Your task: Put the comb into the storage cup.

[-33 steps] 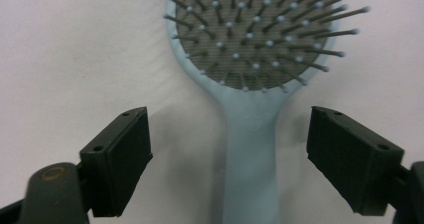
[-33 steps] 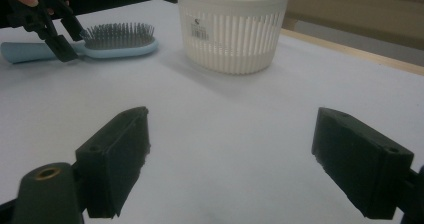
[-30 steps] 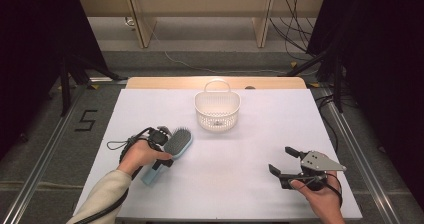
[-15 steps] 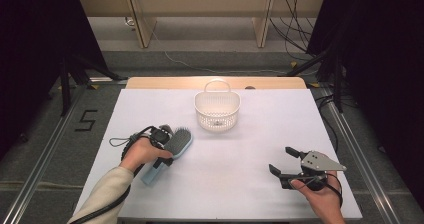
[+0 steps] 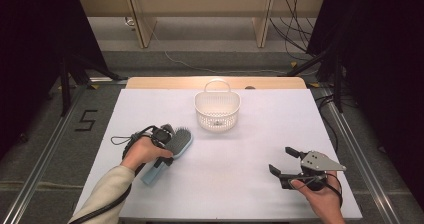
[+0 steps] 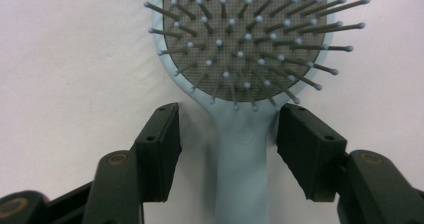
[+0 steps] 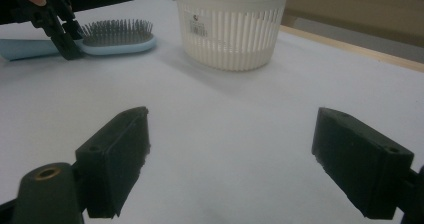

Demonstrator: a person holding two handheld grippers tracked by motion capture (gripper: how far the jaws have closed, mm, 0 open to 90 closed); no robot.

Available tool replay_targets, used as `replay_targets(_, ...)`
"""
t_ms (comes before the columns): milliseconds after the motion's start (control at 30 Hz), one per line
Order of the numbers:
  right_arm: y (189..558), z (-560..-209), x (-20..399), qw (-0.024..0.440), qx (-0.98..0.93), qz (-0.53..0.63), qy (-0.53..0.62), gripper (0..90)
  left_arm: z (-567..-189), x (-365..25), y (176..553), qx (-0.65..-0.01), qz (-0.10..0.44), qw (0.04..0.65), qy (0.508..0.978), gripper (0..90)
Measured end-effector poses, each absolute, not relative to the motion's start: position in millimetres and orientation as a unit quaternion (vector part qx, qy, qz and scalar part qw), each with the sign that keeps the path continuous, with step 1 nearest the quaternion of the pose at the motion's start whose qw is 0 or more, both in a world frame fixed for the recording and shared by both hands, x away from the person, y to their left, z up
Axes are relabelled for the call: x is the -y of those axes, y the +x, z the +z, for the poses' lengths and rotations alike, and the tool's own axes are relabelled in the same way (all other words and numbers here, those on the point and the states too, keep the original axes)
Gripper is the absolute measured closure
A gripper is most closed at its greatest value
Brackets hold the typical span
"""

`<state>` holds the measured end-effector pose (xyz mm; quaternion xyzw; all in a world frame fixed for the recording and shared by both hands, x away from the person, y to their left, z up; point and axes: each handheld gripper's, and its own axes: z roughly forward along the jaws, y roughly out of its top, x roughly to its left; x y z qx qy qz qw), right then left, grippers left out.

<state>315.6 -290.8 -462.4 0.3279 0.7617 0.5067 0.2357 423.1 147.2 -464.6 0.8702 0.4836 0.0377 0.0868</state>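
Hairbrush (image 5: 172,149) lies bristles-up on the counter (image 5: 240,174) near the white basket (image 5: 217,111), left claw (image 5: 167,139) over it. Left gripper view: jaws, just closing, straddle the brush neck with gaps; an off-centre squeeze could twist it away. Right claw (image 7: 230,154) gapes empty.

The left gripper (image 5: 167,140) sits over the blue hairbrush (image 5: 170,151), its jaws closing in. The white basket (image 5: 217,111) stands farther back. The right gripper (image 5: 285,163) rests near, wide apart.
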Motion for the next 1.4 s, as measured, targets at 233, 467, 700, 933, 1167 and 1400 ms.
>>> replay_targets(233, 315.4, -462.3, 290.7, 0.236, -0.761, 0.507, 0.328, 16.1, -463.6, -145.3, 423.6, -0.484, 0.034, 0.082, 0.871, 46.4)
replay_targets(467, 315.5, -462.3, 290.7, 0.236, -0.761, 0.507, 0.328, 16.1, -462.9, -143.2, 424.0, -0.482, 0.036, 0.076, 0.872, 50.2)
replay_targets(700, 315.2, -462.4, 290.8, 0.235, -0.761, 0.507, 0.328, 16.1, -462.8, -141.6, 423.7, -0.483, 0.035, 0.075, 0.872, 53.7)
replay_targets(933, 315.1, -462.3, 291.1, 0.235, -0.761, 0.507, 0.329, 16.1, -461.9, -139.2, 425.0, -0.489, 0.032, 0.066, 0.869, 57.5)
replay_targets(1167, 314.8, -462.3, 291.5, 0.236, -0.761, 0.507, 0.33, 16.1, -461.7, -138.0, 426.7, -0.494, 0.028, 0.058, 0.867, 59.5)
replay_targets(1400, 314.6, -462.2, 291.5, 0.237, -0.761, 0.506, 0.33, 16.1, -461.4, -136.8, 425.6, -0.491, 0.029, 0.057, 0.869, 62.7)
